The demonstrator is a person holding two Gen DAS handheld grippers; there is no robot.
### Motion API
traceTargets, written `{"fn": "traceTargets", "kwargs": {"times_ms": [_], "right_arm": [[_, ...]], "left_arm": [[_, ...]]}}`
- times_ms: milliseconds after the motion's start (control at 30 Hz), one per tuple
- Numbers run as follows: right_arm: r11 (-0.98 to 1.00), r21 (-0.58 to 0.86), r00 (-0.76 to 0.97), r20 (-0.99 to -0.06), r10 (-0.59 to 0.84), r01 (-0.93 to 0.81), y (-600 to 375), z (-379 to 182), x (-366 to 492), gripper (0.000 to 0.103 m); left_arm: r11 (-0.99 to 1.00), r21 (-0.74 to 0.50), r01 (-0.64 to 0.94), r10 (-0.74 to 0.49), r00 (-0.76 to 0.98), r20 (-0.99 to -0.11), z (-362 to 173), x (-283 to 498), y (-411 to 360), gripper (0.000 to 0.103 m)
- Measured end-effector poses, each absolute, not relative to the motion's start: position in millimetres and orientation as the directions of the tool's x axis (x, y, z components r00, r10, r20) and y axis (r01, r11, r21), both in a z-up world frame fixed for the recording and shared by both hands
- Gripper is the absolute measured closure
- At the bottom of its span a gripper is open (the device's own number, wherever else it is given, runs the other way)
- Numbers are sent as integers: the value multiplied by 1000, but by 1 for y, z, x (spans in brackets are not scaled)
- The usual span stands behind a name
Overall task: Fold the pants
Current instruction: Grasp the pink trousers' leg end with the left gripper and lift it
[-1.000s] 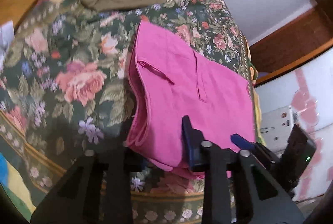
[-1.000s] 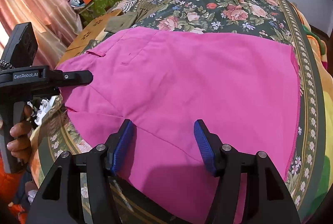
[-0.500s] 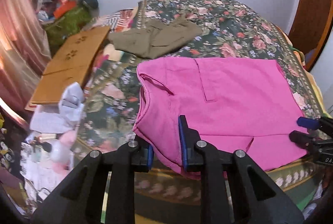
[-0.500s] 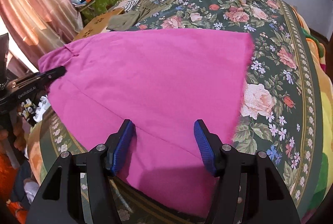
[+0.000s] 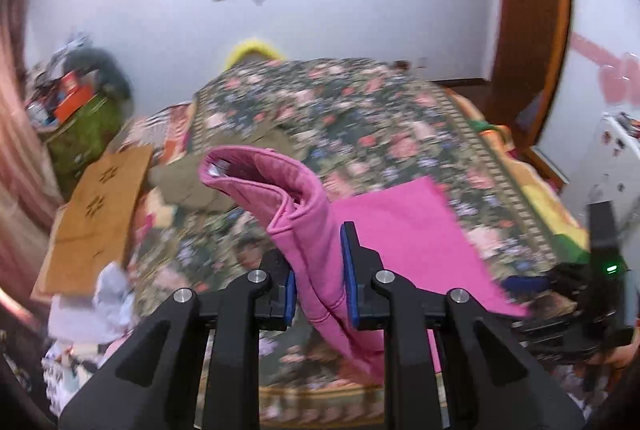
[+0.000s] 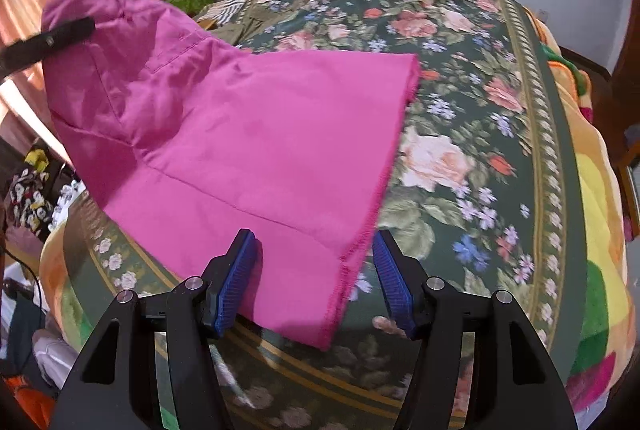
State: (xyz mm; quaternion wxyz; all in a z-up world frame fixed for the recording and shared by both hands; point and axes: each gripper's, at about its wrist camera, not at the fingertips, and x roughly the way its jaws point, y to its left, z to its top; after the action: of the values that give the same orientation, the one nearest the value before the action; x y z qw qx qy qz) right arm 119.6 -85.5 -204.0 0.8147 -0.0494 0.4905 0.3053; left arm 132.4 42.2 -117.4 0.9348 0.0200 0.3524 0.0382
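In your left wrist view, your left claw is pinched tight on the pants. The blue pads squeeze a thick bunch of pink cloth near a stitched edge. That end of the pants is lifted up off the bed. It curls over like a little hood above the claw. The rest of the pants runs to the right of the claw and lies flat on the bed. Past the pants, a brown cloth lies on the bed, farther from you. Your other claw shows as a dark shape at the right edge, close to the low end of the pants. This view is blurry, so small things are hard to tell.

In your right wrist view, your right claw is wide open and holds nothing. The near corner of the pants lies between its two pads, and the raw edge runs just inside the right pad. Most of the pants rests flat on the bed. The far left end is held up by your left claw, which shows as a dark bar there.

The pants look already folded once, since the layers sit stacked. I think one more fold is under way and not done yet. You likely need to bring the lifted end over and lay it down flat.
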Motion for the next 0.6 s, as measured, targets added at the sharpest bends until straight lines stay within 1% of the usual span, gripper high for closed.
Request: {"fn": "traceTargets", "kwargs": {"times_ms": [100, 233, 500, 600], "right_arm": [[818, 227, 349, -820, 453, -529, -94, -200, 120, 46], [831, 242, 378, -803, 461, -501, -109, -194, 119, 46], [857, 256, 417, -788, 453, -448, -135, -188, 120, 46], [865, 258, 424, -789, 445, -430, -143, -189, 121, 46]], "left_arm": [[1000, 19, 24, -5, 740, -673, -114, 146, 17, 85], [995, -56, 86, -100, 704, -703, -119, 166, -7, 88], [966, -202, 160, -257, 543, -799, -165, 195, -45, 88], [961, -213, 176, -273, 495, -825, -183, 198, -56, 88]]}}
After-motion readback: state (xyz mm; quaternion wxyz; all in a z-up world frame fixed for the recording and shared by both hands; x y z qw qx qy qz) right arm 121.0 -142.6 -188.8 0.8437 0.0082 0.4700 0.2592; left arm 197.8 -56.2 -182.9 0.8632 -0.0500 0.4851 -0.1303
